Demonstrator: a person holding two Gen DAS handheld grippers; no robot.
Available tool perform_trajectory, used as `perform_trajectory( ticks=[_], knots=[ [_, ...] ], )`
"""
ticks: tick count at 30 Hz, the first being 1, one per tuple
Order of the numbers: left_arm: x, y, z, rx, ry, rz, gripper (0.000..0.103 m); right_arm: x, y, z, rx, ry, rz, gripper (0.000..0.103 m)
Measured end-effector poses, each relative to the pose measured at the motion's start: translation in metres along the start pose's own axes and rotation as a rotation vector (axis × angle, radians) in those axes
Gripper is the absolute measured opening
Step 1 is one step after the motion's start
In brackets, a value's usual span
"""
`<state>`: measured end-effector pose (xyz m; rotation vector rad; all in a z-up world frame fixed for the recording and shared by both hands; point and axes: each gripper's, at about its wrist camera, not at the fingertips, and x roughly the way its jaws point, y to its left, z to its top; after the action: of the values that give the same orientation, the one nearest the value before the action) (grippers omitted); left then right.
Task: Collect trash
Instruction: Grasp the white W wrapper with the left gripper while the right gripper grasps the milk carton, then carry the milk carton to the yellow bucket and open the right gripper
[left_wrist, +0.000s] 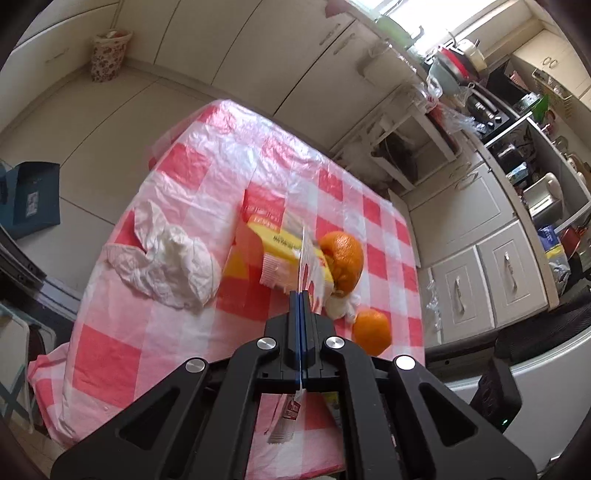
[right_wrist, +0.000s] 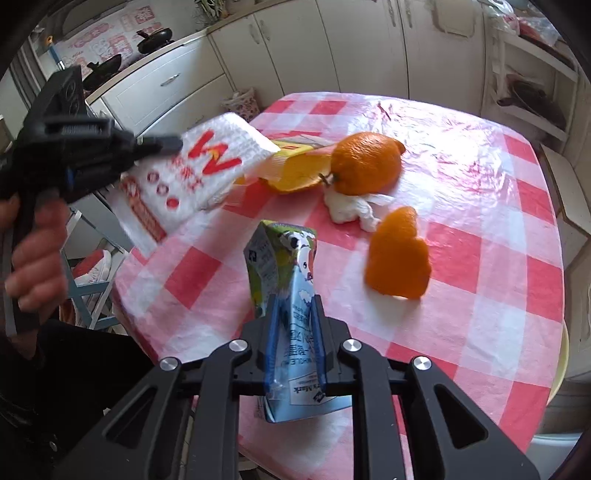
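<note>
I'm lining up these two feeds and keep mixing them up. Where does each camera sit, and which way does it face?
Left wrist: on the left gripper, looking down over the checkered table at a crumpled tissue; its fingers pinch a white wrapper.
Right wrist: on the right gripper, clamping a milk carton; the person's left hand shows.
Shared: orange, orange peel, yellow box.
</note>
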<state>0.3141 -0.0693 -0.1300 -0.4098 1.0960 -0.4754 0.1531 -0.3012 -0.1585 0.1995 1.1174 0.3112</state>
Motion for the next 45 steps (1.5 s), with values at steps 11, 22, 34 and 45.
perform_trajectory(
  ticks=[11, 22, 34, 45],
  knots=[
    [0.057, -0.001, -0.019, 0.1, 0.176, 0.164, 0.002, 0.02, 0.007, -0.002, -0.028, 0.044, -0.003, 0.047],
    [0.082, -0.021, -0.038, 0.232, 0.282, 0.188, 0.035, 0.006, 0.002, -0.004, -0.052, -0.001, -0.003, 0.024],
    [0.067, -0.049, -0.034, 0.276, 0.24, 0.005, 0.001, -0.024, -0.033, 0.0, 0.1, -0.078, 0.107, 0.023],
    [0.03, -0.079, -0.022, 0.29, 0.108, -0.242, 0.001, -0.091, -0.096, 0.006, 0.246, -0.283, 0.016, 0.023]
  ],
)
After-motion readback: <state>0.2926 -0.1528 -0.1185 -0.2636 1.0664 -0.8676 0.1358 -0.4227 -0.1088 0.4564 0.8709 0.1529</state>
